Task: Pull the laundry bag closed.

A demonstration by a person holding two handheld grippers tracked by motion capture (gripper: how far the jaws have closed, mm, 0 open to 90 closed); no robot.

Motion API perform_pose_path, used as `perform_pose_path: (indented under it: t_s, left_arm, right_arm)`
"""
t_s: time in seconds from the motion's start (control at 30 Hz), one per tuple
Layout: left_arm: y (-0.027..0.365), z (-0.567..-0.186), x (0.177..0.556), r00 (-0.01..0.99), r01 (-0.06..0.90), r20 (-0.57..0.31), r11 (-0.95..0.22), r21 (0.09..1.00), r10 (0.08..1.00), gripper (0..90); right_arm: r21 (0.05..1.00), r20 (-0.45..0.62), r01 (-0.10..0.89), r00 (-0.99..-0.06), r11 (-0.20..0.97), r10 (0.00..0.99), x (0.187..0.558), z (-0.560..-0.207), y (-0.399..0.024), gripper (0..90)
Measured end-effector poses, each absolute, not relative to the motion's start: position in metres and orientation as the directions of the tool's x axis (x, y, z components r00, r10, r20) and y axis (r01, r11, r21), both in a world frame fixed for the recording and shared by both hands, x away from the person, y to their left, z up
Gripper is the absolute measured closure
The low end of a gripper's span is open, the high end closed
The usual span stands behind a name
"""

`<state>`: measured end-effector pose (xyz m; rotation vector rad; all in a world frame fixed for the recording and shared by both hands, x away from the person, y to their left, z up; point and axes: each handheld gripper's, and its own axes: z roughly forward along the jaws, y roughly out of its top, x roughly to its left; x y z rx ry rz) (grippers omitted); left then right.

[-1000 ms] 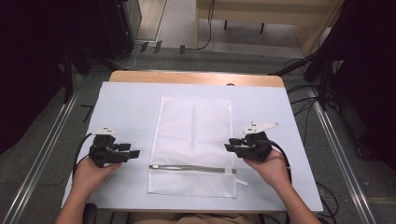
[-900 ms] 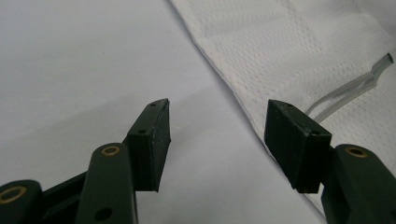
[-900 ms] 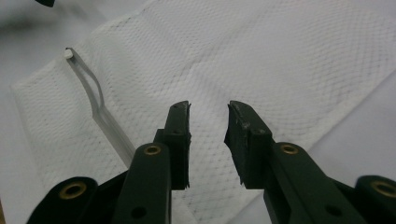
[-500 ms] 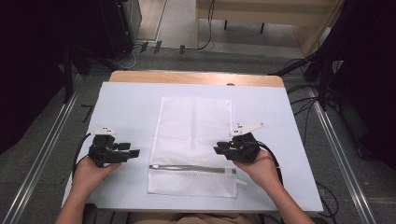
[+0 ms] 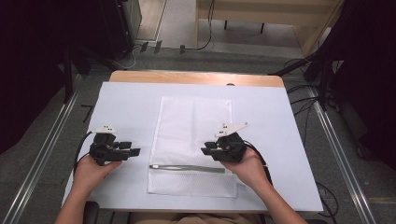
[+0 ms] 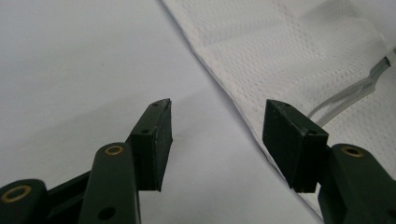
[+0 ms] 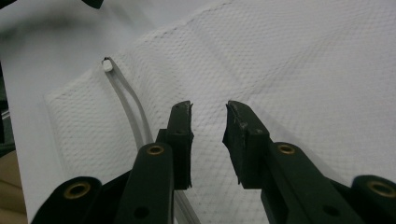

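A white mesh bag (image 5: pixel 194 144) lies flat in the middle of the table, its long axis running from the near edge to the far edge. Its zipper (image 5: pixel 187 168) crosses the near end from left to right, with the white pull (image 5: pixel 153 166) at the left.

The left gripper (image 5: pixel 135 152) rests left of the bag on the white sheet (image 5: pixel 126 107), jaws wide apart with nothing between them, pointing right toward the bag's edge.

The right gripper (image 5: pixel 205 150) is over the bag's right half just beyond the zipper, jaws a narrow gap apart (nothing pinched in the gripper view).

The sheet covers a wooden table (image 5: pixel 196 77), bare along its far edge. Grey floor (image 5: pixel 182 28), cables and dark equipment surround it.
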<state>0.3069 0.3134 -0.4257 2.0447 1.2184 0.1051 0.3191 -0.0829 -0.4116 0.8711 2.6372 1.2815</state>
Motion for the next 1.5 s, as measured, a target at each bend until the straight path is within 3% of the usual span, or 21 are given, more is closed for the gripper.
perform_pose_path:
  t_s: [1.03, 1.5]
  left_arm:
    - [0.313, -0.426, 0.31, 0.551, 0.726, -0.296, -0.274, 0.631, 0.78, 43.0]
    - [0.315, -0.426, 0.312, 0.548, 0.725, -0.302, -0.264, 0.636, 0.78, 42.5]
  right_arm:
    - [0.727, 0.202, 0.431, -0.878, 0.535, 0.433, 0.319, -0.416, -0.015, 75.0]
    - [0.701, 0.238, 0.436, -0.889, 0.565, 0.39, 0.316, -0.433, 0.019, 78.6]
